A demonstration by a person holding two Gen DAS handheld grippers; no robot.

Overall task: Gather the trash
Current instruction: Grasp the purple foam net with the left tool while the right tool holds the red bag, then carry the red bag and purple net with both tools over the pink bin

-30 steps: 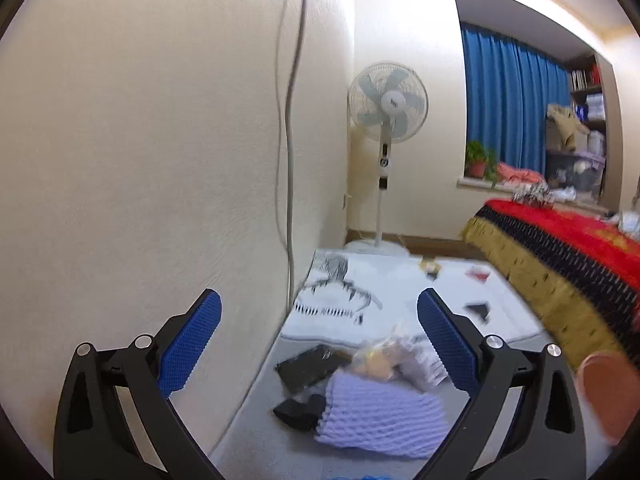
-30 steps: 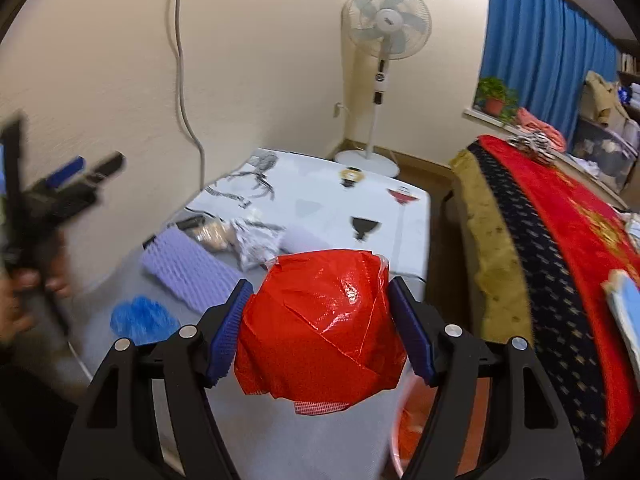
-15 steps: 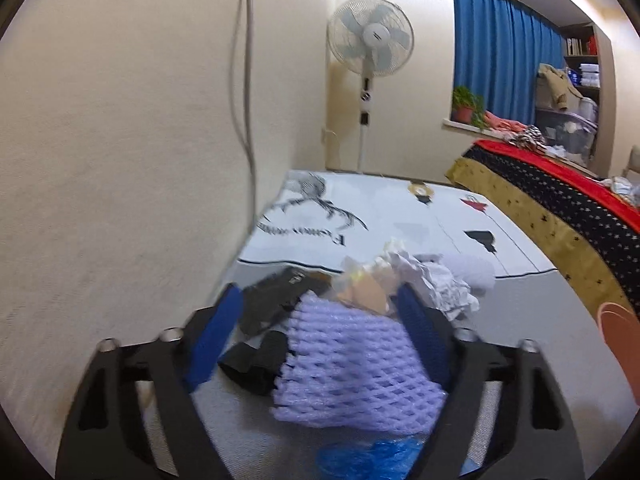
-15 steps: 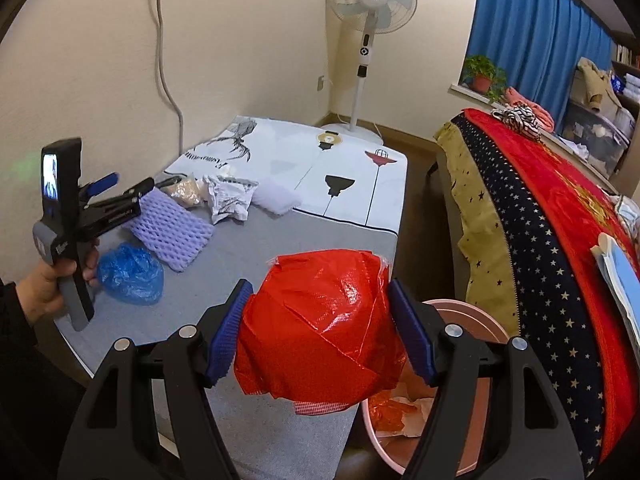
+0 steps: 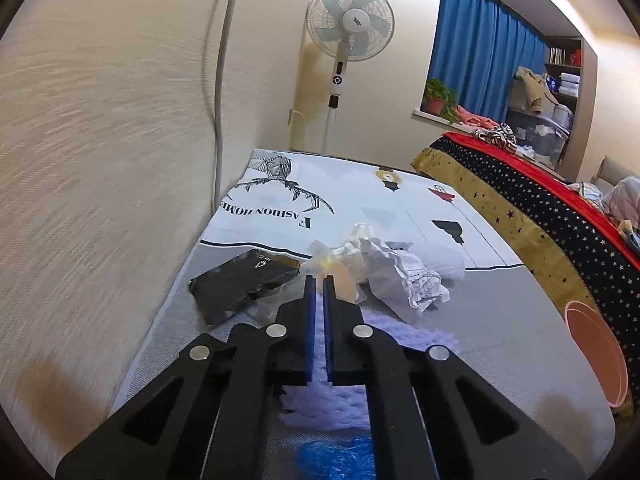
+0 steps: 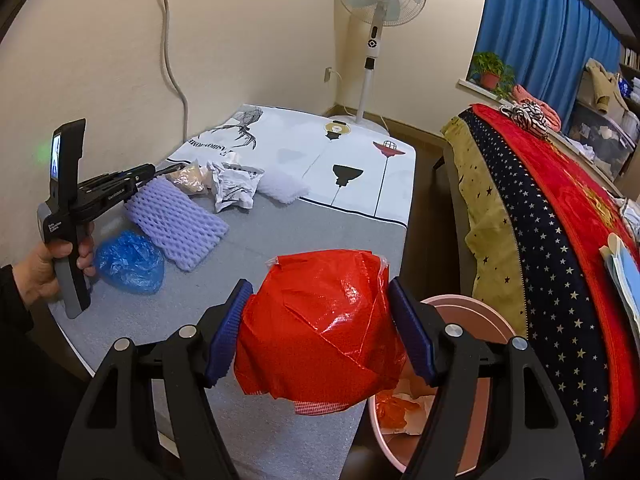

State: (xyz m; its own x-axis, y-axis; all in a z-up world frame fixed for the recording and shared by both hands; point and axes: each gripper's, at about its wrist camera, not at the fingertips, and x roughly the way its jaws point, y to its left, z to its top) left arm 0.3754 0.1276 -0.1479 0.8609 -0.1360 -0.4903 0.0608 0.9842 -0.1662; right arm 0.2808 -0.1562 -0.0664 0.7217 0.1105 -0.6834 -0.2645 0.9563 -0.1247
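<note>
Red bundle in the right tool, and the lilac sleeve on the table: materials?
Red bundle: looks like thin plastic film, glossy, with sharp creases and highlights; a woven-looking patch shows at its lower edge. Lilac sleeve: probably soft foam netting, matte, with an open diamond mesh.

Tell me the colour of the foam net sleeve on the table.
Pale lilac foam net sleeve, with a diamond mesh pattern; clearest in the right wrist view.

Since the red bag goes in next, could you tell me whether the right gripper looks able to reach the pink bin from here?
Probably yes: the right gripper, shut on the red bag, hangs beside the open pink bin, with nothing visible between them.
</note>
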